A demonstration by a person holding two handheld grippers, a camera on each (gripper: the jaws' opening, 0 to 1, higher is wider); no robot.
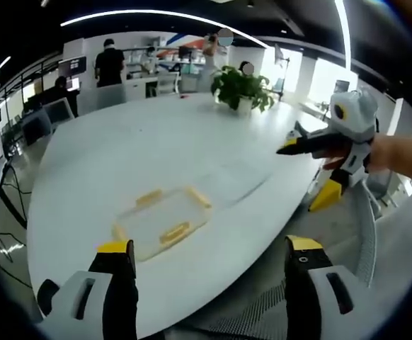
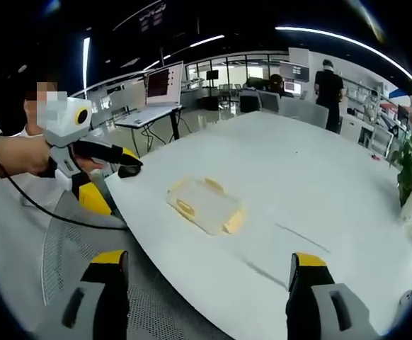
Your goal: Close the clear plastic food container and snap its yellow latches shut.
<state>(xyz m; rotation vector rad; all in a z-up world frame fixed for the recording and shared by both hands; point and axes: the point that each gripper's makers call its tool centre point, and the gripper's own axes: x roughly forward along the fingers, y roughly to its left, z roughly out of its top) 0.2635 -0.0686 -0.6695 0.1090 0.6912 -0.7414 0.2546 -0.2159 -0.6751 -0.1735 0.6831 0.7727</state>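
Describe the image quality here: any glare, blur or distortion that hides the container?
Left gripper view: fisheye bends the table edge; bright window at right is blown out; the container looks soft and pale against the white top. Right gripper view: same bending, ceiling lights streak, container is low-contrast but its yellow latches stand out.

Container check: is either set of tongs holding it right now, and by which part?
Nothing is held. The left tongs and right tongs are both open and short of the container, which lies alone on the white table.
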